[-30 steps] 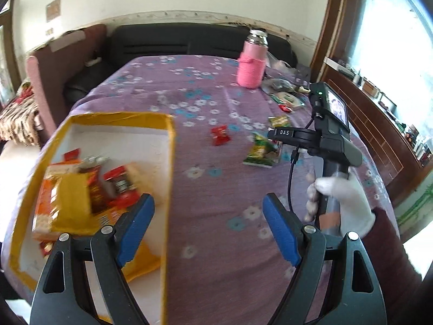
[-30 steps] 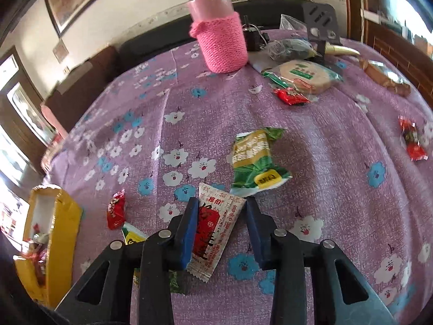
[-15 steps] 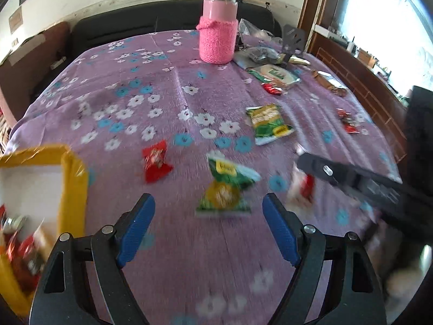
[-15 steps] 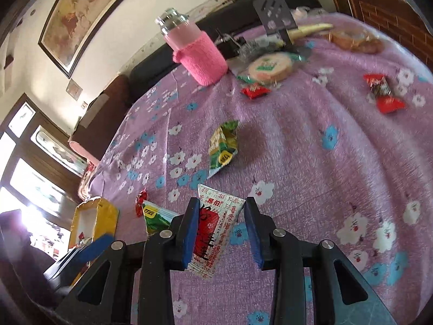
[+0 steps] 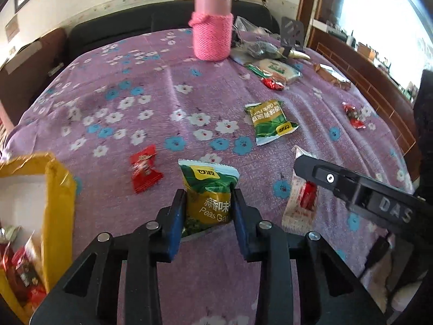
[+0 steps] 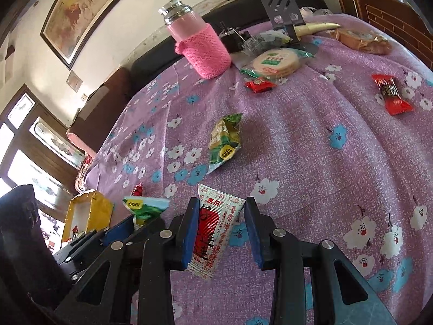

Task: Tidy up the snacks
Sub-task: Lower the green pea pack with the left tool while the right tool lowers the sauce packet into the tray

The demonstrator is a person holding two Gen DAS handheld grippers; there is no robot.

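Observation:
My left gripper has its blue pads on both sides of a green pea packet on the purple flowered cloth, and its jaws are closing on the crumpling bag. My right gripper is shut on a white and red sachet held just above the cloth. In the right wrist view the pea packet shows at lower left. The yellow box with several snacks inside stands at the left. Loose on the cloth lie a second green packet and a red candy.
A pink knitted bottle stands at the far side of the table. Beside it lie a round cracker pack, a small red candy and a black stand. Another red candy lies at the right. A dark sofa runs behind the table.
My left gripper swung from over the yellow box to the pea packet and closed on it. My right gripper kept its hold on the sachet and shifted a little.

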